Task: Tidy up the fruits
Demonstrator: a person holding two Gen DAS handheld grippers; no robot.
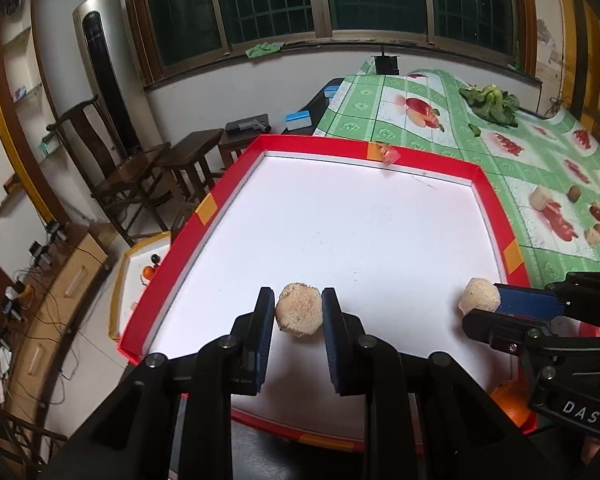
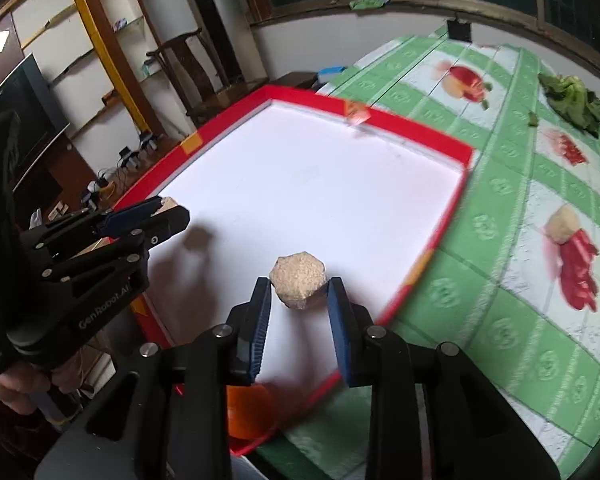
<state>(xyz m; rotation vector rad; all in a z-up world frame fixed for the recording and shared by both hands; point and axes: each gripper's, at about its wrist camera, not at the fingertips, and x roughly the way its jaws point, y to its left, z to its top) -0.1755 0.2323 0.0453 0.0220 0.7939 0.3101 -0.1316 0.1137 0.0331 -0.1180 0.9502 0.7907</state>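
A beige lump [image 1: 299, 315] is clamped between the left gripper [image 1: 299, 312] pads, and a second beige lump [image 2: 298, 285] is pinched by the right gripper [image 2: 299, 294]. Both are held above the white floor of the red-rimmed tray [image 1: 420, 159]. More fruit pieces [image 1: 596, 222] are scattered on the green tablecloth [image 1: 548, 184] beside the tray, with leafy greens [image 1: 490, 104] farther back.

"DAS" on right claw [image 1: 482, 304] body; "GenRobot.AI" on left claw [image 2: 168, 210] body.
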